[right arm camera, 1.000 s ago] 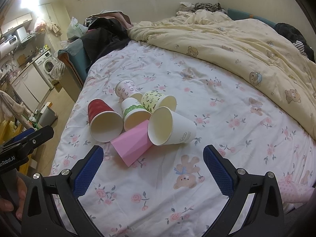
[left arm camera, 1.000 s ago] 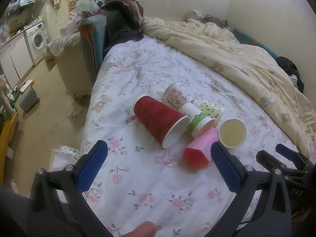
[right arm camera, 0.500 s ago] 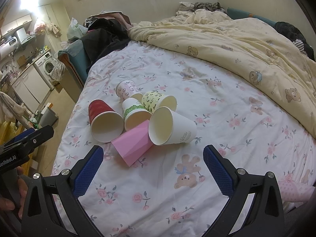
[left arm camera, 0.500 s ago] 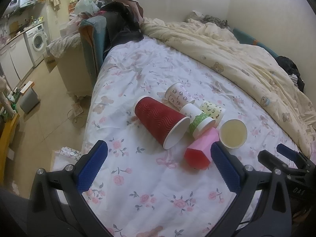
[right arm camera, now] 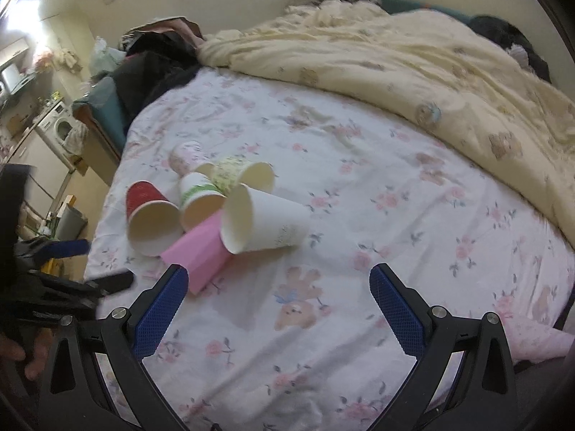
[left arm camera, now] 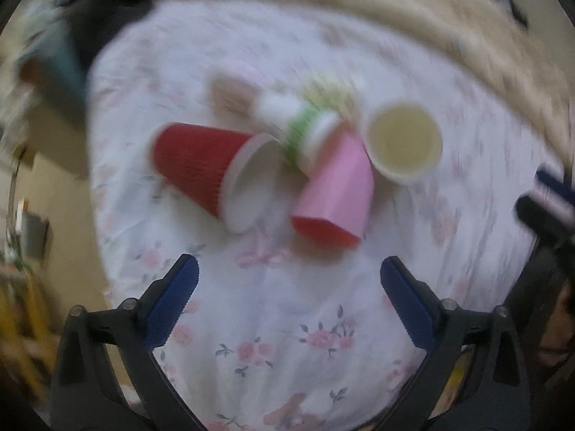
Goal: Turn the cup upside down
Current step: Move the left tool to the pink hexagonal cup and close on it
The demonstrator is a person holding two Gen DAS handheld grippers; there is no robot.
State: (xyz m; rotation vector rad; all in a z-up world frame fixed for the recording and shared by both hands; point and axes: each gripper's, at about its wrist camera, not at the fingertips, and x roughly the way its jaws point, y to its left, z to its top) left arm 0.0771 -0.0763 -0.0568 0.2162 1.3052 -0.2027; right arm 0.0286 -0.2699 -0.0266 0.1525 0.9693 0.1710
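On the floral bedsheet (right arm camera: pixel 359 186): six cups tipped over in one cluster, both grippers spread wide and holding nothing.

Left gripper (left arm camera: pixel 287 283) hovers just short of the pile, view blurred; red ribbed cup (left arm camera: pixel 201 165) lies ahead of its left jaw, mouth toward the camera, pink cup (left arm camera: pixel 337 186) sits ahead between the jaws, white cup (left arm camera: pixel 404 142) ahead of the right jaw, mouth facing the lens. Green-banded cup (left arm camera: pixel 305 133) is wedged between red and pink, touching both. Right gripper (right arm camera: pixel 278 287) is near the bed edge; pink cup (right arm camera: pixel 201 248) lies just beyond its left jaw tip, white cup (right arm camera: pixel 266 219) on its side ahead, left of centre, resting against the pink one. Red cup (right arm camera: pixel 151 212), green-banded cup (right arm camera: pixel 197 197), yellow-patterned cup (right arm camera: pixel 240 176) and pink-patterned cup (right arm camera: pixel 185 156) lie behind. Cream duvet (right arm camera: pixel 413 57) is bunched at the far side, well apart from the cups.
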